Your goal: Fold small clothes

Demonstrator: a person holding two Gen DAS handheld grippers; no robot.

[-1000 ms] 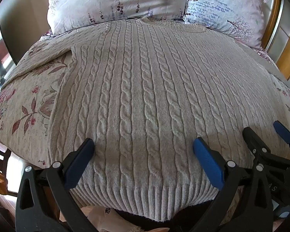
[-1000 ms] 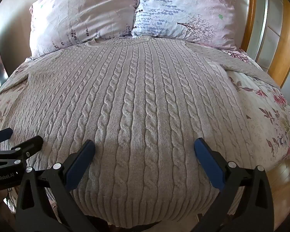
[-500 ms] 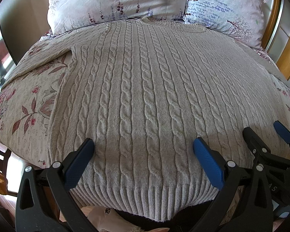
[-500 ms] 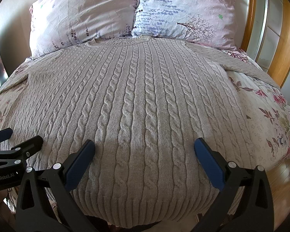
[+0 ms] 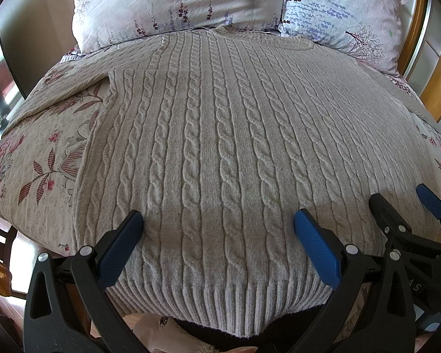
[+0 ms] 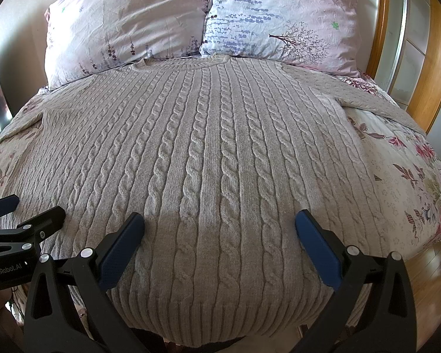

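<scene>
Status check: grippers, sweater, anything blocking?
Left gripper and right gripper: jaws open, empty, above the hem. Sweater flat, unfolded, sleeves out. Nothing blocking.

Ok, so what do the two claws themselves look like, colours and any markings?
Both look the same: the left claw and right claw have black plastic frames with triangular cut-outs, silver rivets and blue textured pads. White "GenRobot.AI" lettering marks the left one's body. No cables or sleeves show.
</scene>
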